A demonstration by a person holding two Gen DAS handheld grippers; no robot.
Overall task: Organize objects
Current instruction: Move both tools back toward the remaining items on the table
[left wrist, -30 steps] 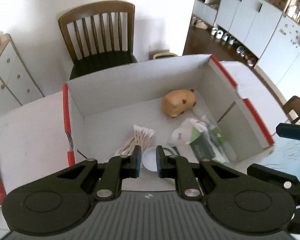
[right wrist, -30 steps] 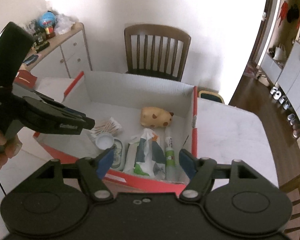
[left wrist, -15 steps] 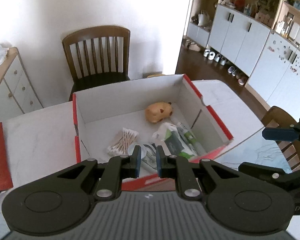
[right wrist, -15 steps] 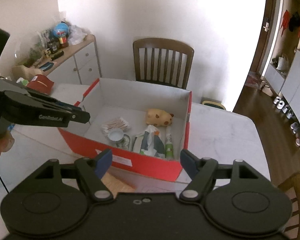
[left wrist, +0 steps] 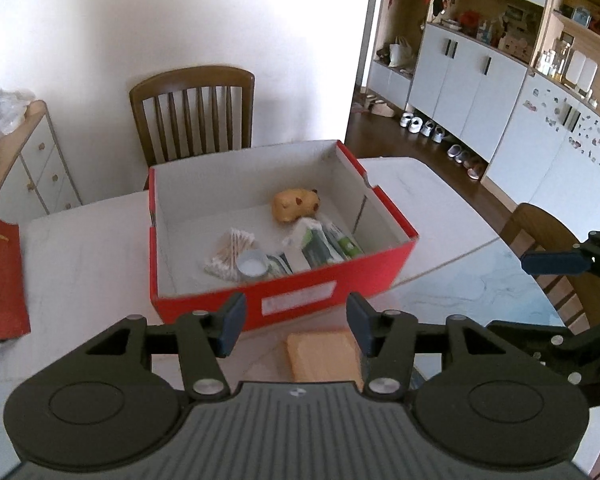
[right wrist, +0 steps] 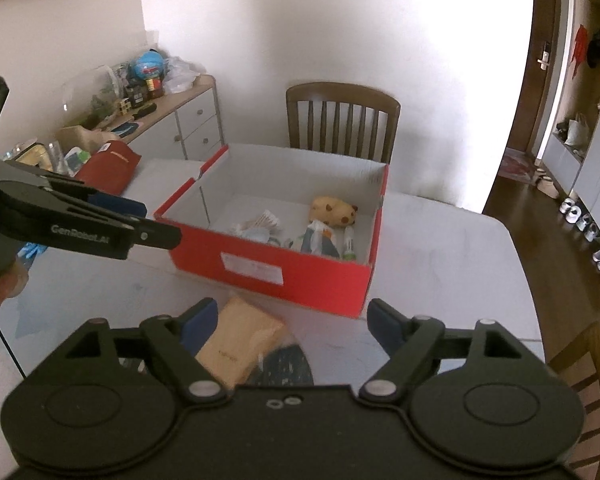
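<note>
Red box (left wrist: 332, 276) is being kept on the table (left wrist: 440, 216); both grippers, left (left wrist: 294, 326) and right (right wrist: 290, 326), are being held apart, empty.

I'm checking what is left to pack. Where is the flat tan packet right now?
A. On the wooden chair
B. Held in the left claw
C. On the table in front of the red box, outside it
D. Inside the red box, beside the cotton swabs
C: the tan packet lies on the table just outside the red box's near wall, and the open left claw grips nothing.
</note>
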